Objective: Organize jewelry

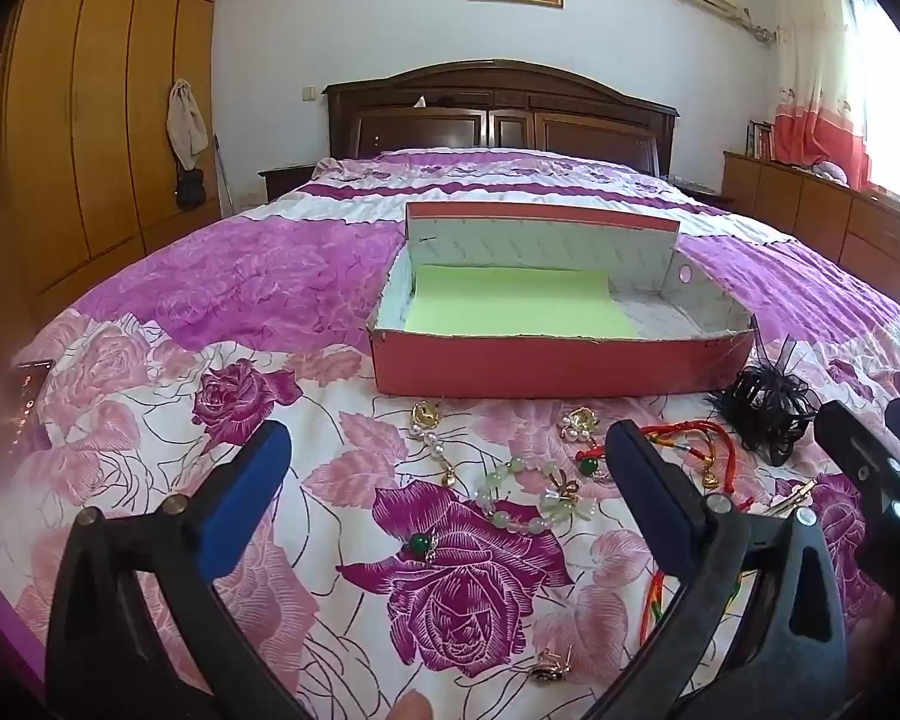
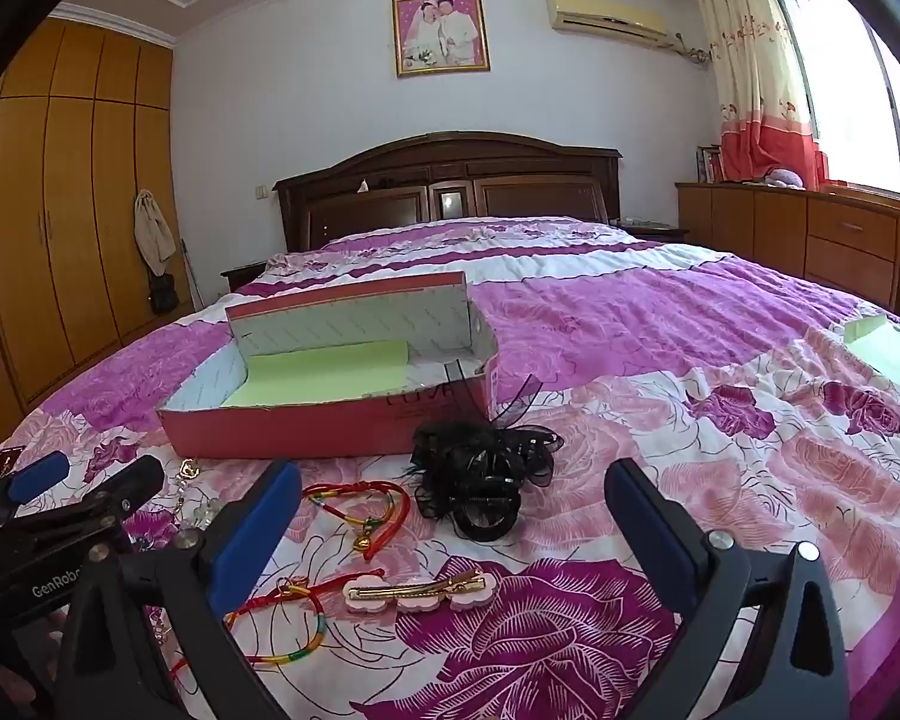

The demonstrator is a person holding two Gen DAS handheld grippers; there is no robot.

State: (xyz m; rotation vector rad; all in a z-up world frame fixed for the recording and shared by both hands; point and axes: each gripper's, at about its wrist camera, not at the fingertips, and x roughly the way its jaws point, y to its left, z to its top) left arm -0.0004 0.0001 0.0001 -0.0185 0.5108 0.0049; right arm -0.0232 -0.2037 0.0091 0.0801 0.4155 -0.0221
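Nothing is picked up yet: the left gripper (image 1: pixel 444 492) and right gripper (image 2: pixel 453 516) hover spread and empty over jewelry (image 1: pixel 534 495) scattered near the empty box (image 1: pixel 546 363). Next comes pinching 1 piece.

Straight ahead of the claw a bed (image 2: pixel 660 324) in a purple and pink rose-print quilt runs back to a dark wooden headboard (image 2: pixel 450 180). A framed wedding photo (image 2: pixel 440 34) hangs on the pale wall above it, an air conditioner (image 2: pixel 607 18) to its right. Tall orange-brown wardrobes (image 2: pixel 72 210) fill the left side. Right of the claw, low wooden cabinets (image 2: pixel 810 234) sit under a bright window (image 2: pixel 852 78) with a cream and red curtain (image 2: pixel 750 84)
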